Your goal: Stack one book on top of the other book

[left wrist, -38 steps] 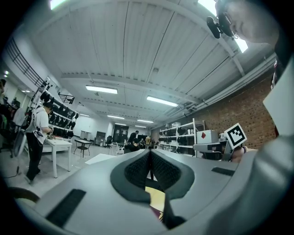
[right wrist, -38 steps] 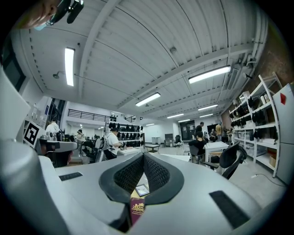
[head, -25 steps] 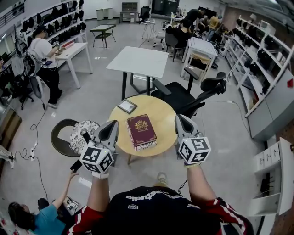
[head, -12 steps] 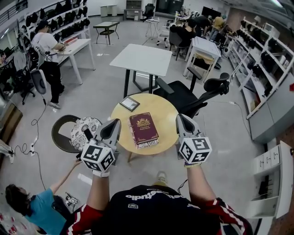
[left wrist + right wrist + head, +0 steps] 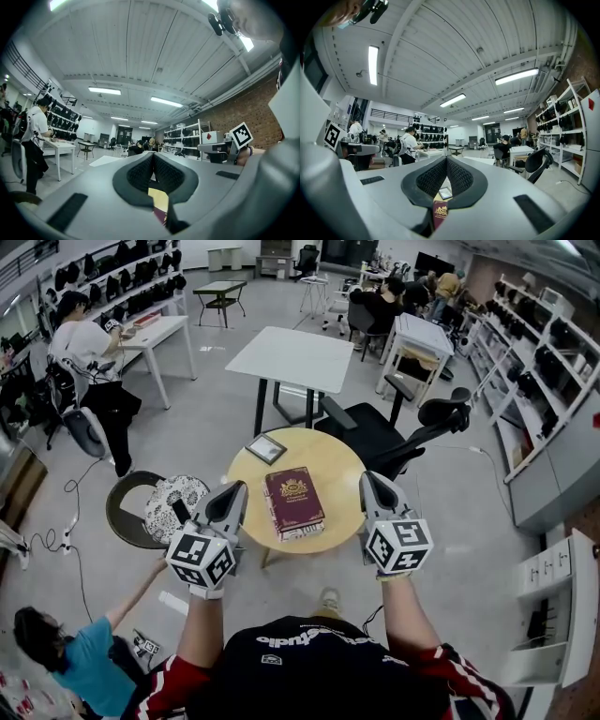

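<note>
On the round wooden table (image 5: pixel 343 461), centre of the head view: maroon hardback book (image 5: pixel 293 502), gold emblem on the cover, lying flat, spine to the left, page edges facing the person. Whether a second volume sits beneath it cannot be told. Up and left of it, apart from it and near the table's far-left rim, lies a small flat dark item with a pale border (image 5: pixel 265 449); book or frame not resolved.

Left gripper (image 5: pixel 233 491): held level at the table's left edge, near the maroon book but not touching it. In its own view the left gripper (image 5: pixel 153 160) has its pads pressed together, nothing clamped.

Right gripper (image 5: pixel 370 483): held level at the table's right edge, also clear of the book. Its own view shows the right gripper (image 5: pixel 446 165) clenched and empty, the maroon book (image 5: pixel 439 213) visible below the pads.

Surroundings: black office chair (image 5: pixel 394 432) beyond the table, patterned-cushion stool (image 5: pixel 174 508) at left.
</note>
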Motion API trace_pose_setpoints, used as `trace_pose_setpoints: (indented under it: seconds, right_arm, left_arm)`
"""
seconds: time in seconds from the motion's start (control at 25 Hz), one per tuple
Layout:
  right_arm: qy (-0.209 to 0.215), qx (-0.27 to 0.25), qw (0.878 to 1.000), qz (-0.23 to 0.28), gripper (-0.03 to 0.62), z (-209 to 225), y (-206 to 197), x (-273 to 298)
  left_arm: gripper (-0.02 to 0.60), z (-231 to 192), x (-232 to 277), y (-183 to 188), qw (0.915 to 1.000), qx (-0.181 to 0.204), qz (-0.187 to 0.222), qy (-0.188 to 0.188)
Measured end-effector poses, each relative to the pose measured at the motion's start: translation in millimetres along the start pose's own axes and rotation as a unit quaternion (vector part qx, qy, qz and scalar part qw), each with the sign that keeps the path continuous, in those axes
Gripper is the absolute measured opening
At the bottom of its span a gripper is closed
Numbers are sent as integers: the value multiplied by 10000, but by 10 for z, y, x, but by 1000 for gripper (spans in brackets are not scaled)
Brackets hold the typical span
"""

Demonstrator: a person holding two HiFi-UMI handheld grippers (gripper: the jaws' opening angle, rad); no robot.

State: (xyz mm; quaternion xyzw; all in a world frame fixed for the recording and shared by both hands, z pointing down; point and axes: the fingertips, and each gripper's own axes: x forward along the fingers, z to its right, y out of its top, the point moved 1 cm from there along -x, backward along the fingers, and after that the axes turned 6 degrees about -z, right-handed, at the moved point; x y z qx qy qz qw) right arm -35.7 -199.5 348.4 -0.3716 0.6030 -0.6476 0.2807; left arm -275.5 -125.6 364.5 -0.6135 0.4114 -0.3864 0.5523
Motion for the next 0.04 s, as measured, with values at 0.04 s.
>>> trace_pose_setpoints:
  seconds: [0.04]
  right_arm:
    - [-3, -11, 10000, 3, 29, -5, 8, -1]
  left_arm:
    - [17, -6, -1, -4, 10000, -6, -11, 5]
